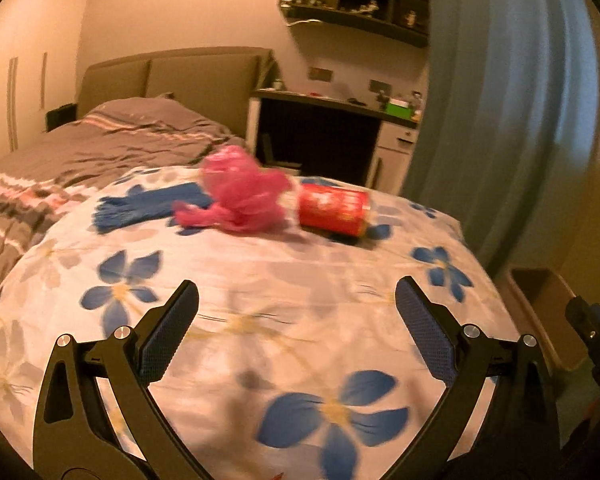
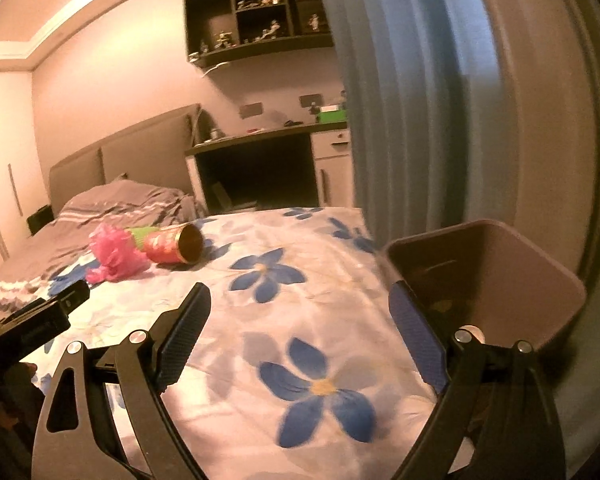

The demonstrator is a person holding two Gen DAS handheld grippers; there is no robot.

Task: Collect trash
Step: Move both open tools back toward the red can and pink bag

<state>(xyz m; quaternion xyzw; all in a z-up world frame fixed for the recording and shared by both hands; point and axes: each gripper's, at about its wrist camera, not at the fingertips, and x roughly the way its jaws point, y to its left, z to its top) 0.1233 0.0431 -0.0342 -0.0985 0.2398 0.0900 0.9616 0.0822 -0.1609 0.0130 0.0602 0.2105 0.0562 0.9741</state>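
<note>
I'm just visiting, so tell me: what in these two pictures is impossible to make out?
- Print on the red can: smeared by motion blur in the left wrist view, too small in the right.
- Contents of the brown bin: right wrist view, its inside is dark and the right gripper covers its lower part.
- Figurines on the wall shelf: too small in both views.
- Blue fringed cloth: blurred, partly behind the pink crumpled bag.
</note>
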